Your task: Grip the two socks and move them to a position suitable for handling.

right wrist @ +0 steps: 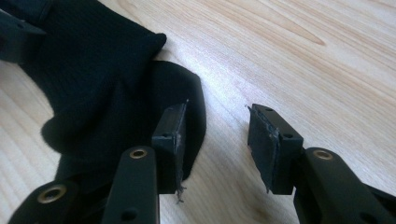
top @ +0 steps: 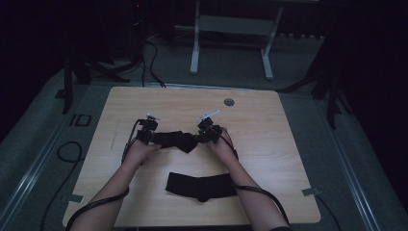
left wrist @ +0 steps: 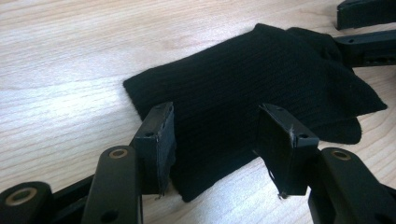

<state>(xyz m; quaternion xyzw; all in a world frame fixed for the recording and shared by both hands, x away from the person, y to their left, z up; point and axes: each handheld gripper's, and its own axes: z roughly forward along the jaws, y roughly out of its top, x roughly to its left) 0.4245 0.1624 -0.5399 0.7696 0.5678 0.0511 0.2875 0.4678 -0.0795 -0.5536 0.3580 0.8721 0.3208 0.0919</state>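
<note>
A black ribbed sock (top: pixel 174 139) lies folded on the wooden table (top: pixel 269 144), between the two grippers. In the left gripper view the sock (left wrist: pixel 261 93) lies flat between and beyond the jaws of my left gripper (left wrist: pixel 215 140), which stands open over its near end. My right gripper (right wrist: pixel 215 140) is open too, its left pad over the edge of the sock (right wrist: pixel 98 79) and its right pad above bare wood. In the high view the left gripper (top: pixel 146 134) and right gripper (top: pixel 208 132) sit at the sock's two ends. A second black sock (top: pixel 201 186) lies flat nearer the person.
A round grommet (top: pixel 229 102) is set in the table near its far edge. Cables trail off the table's left side and onto the floor. A white desk frame (top: pixel 231 38) stands beyond the table.
</note>
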